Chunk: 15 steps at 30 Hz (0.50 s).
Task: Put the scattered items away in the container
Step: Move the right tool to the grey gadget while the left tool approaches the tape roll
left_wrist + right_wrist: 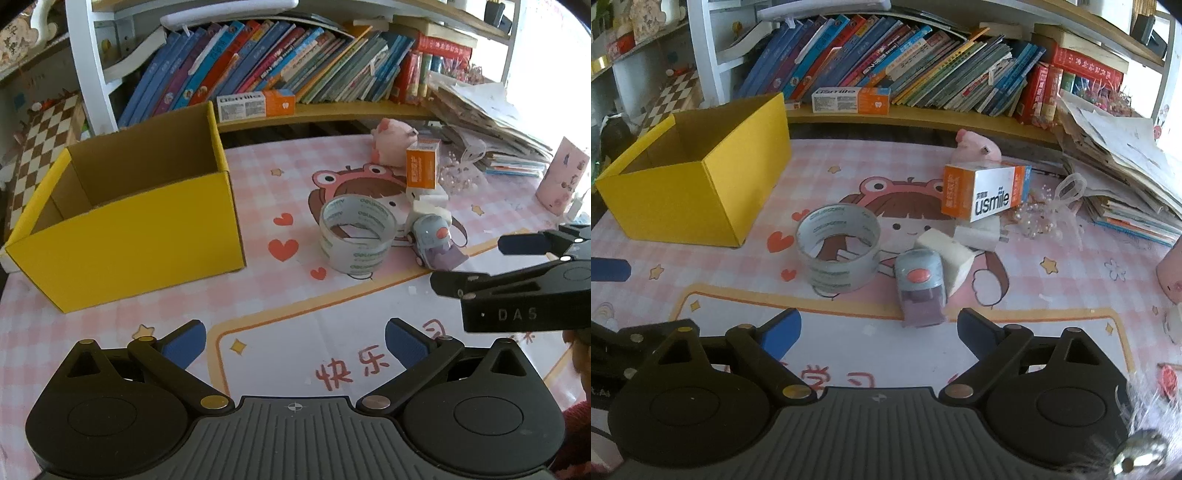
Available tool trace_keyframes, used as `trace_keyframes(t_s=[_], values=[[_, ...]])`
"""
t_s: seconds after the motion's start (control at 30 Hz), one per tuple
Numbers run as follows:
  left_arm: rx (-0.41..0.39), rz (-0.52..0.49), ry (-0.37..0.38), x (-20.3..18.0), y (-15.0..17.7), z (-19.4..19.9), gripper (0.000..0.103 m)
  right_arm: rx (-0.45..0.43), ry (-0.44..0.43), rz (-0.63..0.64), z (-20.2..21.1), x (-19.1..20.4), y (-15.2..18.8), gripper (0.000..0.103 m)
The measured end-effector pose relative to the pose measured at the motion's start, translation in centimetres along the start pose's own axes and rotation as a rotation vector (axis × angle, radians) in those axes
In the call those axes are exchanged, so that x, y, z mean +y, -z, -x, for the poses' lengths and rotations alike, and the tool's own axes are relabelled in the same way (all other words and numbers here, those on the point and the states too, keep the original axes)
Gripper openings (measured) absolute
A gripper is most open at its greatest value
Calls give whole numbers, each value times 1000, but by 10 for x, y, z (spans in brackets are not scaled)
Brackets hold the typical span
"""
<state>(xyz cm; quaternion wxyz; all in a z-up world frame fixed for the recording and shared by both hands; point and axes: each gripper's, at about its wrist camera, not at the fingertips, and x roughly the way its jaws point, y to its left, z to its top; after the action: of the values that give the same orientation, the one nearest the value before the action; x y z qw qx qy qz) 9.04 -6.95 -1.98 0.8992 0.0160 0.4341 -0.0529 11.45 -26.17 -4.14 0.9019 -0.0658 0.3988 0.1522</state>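
Both tools, left (295, 345) and right (879, 328), stood apart and empty. The tape roll (837, 253), toy car (919, 288) and usmile box (984, 192) lay on the surface, beside the yellow cardboard box (147, 236). A grip across the tape's wall would likely hold best.

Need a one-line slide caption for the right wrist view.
Open right gripper faces a toy car, tape roll and usmile box; the yellow box sits at far left.

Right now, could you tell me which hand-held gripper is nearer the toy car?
Right. The right hand-held gripper sits just before the toy car; the left hand-held gripper is farther back, leftward.
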Motion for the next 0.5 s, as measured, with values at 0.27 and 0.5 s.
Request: trace_keyframes(t_s=[0.27,0.5], values=[[-11,25,-4,-9,-11,-9,103,-20,-3,11,-5,-24,2,93],[-27,-12,12,-26,-16,-13,103,-4,-29,-5,-11,-38,3,82]])
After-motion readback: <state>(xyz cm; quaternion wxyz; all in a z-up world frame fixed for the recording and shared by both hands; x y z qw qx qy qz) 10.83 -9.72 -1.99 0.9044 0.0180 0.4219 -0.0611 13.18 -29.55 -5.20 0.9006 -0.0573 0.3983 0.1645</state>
